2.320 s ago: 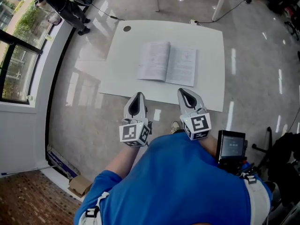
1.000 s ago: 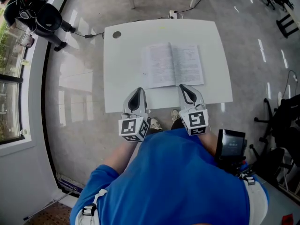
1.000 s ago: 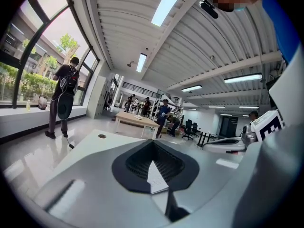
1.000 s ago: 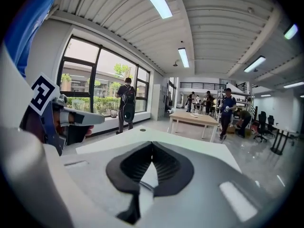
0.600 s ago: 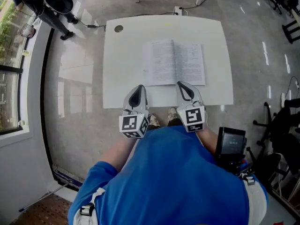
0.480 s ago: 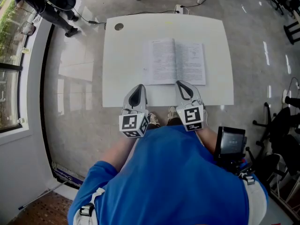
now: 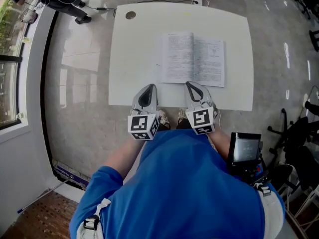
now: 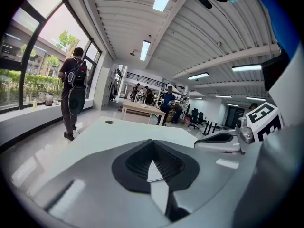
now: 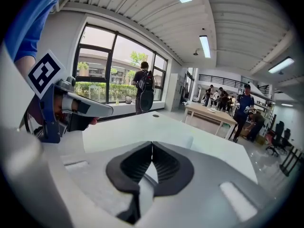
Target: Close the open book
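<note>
Book (image 7: 193,59) lies open on the surface (image 7: 132,59) just ahead of the right claw (image 7: 191,86), ahead-right of the left claw (image 7: 148,87), both pinched together on nothing, so a tip should slide under one outer edge and fold it over.

A blue short-sleeved shirt (image 7: 184,188) is worn. The left gripper (image 7: 147,87) and right gripper (image 7: 192,85) are shelled in pale grey and lined with black ribbed pads (image 8: 134,165). Each is topped by a cube (image 7: 143,126) printed with black-and-white square markers.
</note>
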{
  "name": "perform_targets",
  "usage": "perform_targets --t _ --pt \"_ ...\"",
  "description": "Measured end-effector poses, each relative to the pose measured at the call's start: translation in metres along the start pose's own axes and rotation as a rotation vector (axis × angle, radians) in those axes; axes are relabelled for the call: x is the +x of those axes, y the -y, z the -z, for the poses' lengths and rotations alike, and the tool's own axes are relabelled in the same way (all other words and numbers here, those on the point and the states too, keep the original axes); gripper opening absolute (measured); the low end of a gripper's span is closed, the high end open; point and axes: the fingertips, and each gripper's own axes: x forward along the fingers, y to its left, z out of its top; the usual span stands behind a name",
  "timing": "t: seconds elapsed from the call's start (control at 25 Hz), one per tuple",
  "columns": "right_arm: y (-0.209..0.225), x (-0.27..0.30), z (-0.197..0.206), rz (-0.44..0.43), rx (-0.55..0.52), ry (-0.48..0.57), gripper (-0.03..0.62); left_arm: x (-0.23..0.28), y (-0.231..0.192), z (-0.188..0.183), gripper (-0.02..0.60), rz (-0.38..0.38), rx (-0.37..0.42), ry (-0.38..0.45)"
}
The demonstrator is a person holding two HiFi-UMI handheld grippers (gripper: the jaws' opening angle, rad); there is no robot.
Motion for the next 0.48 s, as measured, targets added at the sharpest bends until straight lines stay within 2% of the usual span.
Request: perform_targets --t 0.16,0.32,0.4,0.48 --pt "-0.01 0.012 0.014 -0.015 -0.091 -0.066 0.005 0.003 -0.004 0.012 0.006 0.001 -0.002 -0.029" --pt "-0.03 0.027 0.027 -0.038 -0.3 -0.095 0.012 0.002 -0.011 0.025 0.006 -0.008 -0.01 -0.058" --pt "-0.041 0.037 0.039 -0.064 -0.378 -0.116 0.085 0.0 -0.016 0.031 0.006 -0.016 -0.018 -0.067" --pt "-0.05 0.045 0.05 -0.08 -0.445 -0.148 0.104 -0.002 -0.022 0.036 0.006 -0.023 -0.026 -0.076"
